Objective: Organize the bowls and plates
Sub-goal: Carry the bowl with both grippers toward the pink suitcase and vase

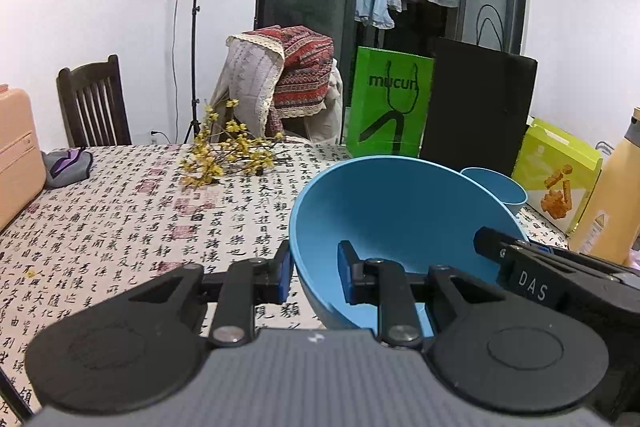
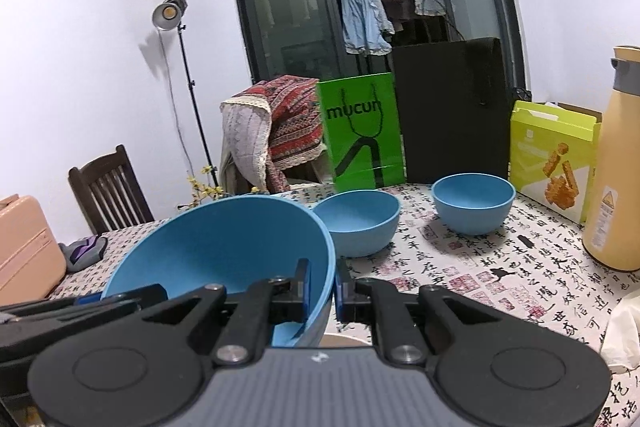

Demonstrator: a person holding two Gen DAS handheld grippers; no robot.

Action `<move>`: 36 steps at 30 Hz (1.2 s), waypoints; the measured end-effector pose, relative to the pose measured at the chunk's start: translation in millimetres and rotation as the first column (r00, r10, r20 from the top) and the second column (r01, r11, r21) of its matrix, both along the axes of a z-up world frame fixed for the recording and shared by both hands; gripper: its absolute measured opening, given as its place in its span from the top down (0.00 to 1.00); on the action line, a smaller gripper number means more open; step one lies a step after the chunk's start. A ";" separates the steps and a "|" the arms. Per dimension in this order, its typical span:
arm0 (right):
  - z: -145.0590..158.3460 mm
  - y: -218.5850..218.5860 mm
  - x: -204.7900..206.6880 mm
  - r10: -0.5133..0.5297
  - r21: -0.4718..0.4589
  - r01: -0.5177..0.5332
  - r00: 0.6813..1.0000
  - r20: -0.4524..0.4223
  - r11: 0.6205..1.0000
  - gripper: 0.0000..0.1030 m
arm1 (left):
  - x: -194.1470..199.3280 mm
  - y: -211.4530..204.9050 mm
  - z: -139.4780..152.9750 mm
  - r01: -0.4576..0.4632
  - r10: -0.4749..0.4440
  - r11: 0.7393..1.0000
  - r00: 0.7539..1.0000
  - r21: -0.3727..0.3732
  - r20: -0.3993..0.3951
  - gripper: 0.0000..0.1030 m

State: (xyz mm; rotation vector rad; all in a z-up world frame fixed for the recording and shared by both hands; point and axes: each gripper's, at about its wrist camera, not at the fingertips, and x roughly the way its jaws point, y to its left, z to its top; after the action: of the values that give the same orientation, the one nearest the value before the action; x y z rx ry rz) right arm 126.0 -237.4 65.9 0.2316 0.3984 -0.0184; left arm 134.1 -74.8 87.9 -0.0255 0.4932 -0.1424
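Right wrist: bowl (image 2: 224, 243) rim between claw (image 2: 322, 291) pads.

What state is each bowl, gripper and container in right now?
Large blue plastic bowl: tilted, off the table, rim pinched on both sides.
Left gripper: shut on its left rim.
Right gripper: shut on its right rim.
Middle blue bowl: upright, empty.
Far blue bowl: upright, empty.
Tall yellow flask: upright, lid closed.

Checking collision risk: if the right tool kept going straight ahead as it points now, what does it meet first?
The right tool is clamped on the big blue bowl. Straight on, it would probably meet the middle blue bowl on the table, though depth is unclear.
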 end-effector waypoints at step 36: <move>2.6 101.6 -19.2 0.132 -0.020 -0.132 0.991 0.019 0.991 0.89 | -36.1 98.8 -0.9 -0.130 0.130 0.991 0.991 -0.037 0.017 0.77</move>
State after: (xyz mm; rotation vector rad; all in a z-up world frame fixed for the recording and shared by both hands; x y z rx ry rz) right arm 106.8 -135.8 68.5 0.1862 0.3928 0.1100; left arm 98.0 24.0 87.0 -0.0914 0.4681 -0.0237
